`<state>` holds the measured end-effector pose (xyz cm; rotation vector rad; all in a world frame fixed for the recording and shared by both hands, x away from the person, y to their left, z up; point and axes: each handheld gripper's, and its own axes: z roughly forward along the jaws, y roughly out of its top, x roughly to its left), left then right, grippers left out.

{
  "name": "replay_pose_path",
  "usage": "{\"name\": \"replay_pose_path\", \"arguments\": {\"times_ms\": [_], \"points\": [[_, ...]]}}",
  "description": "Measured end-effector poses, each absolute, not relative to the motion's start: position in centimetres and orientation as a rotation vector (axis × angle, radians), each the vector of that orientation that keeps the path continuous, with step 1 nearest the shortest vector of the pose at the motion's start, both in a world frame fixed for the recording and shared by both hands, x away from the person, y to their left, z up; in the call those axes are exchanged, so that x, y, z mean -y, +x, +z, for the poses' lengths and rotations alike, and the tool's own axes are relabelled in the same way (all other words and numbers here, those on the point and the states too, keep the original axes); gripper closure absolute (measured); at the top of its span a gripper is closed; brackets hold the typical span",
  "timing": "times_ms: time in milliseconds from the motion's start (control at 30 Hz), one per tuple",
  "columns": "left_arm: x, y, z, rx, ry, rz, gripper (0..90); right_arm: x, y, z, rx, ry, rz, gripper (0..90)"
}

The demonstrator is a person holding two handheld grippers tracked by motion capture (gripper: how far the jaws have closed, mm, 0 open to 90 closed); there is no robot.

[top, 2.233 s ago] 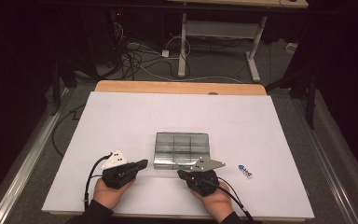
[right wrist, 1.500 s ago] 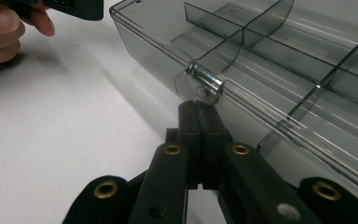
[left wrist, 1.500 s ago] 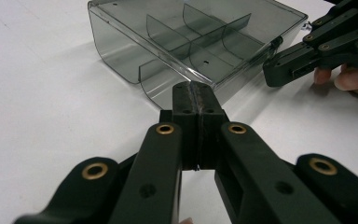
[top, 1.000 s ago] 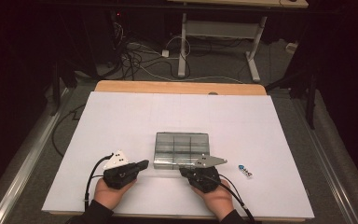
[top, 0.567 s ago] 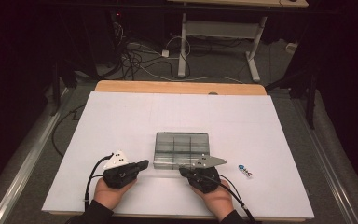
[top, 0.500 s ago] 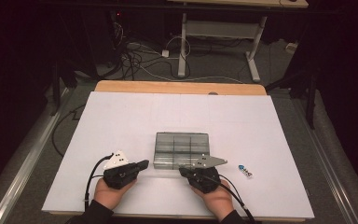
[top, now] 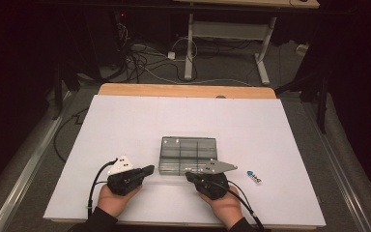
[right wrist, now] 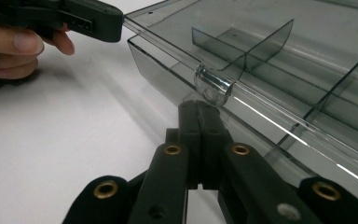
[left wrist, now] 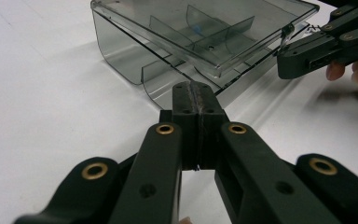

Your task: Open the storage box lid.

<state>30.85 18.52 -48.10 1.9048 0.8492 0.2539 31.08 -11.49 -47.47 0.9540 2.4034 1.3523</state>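
A clear grey plastic box with inner dividers lies on the white table, its lid on top. My left gripper rests on the table just left of the box's front corner, jaws shut with nothing between them. At the front edge sits my right gripper, also shut and holding nothing, its tips just below the round clear latch tab. In the left gripper view the box fills the top, with the right gripper by its far corner. The left gripper reaches the lid corner in the right gripper view.
A small blue and white object lies on the table right of the right hand. The white table surface spreads around the box. Behind it are a wooden edge, floor cables and a desk frame.
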Motion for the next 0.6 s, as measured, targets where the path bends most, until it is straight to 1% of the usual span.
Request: {"name": "replay_pose_path", "arguments": {"times_ms": [600], "points": [[-17.2,31.3,-47.0,-0.809,1.887,0.253,87.0,11.8,31.3,-45.9,-2.337,0.931,1.406,90.0]]}}
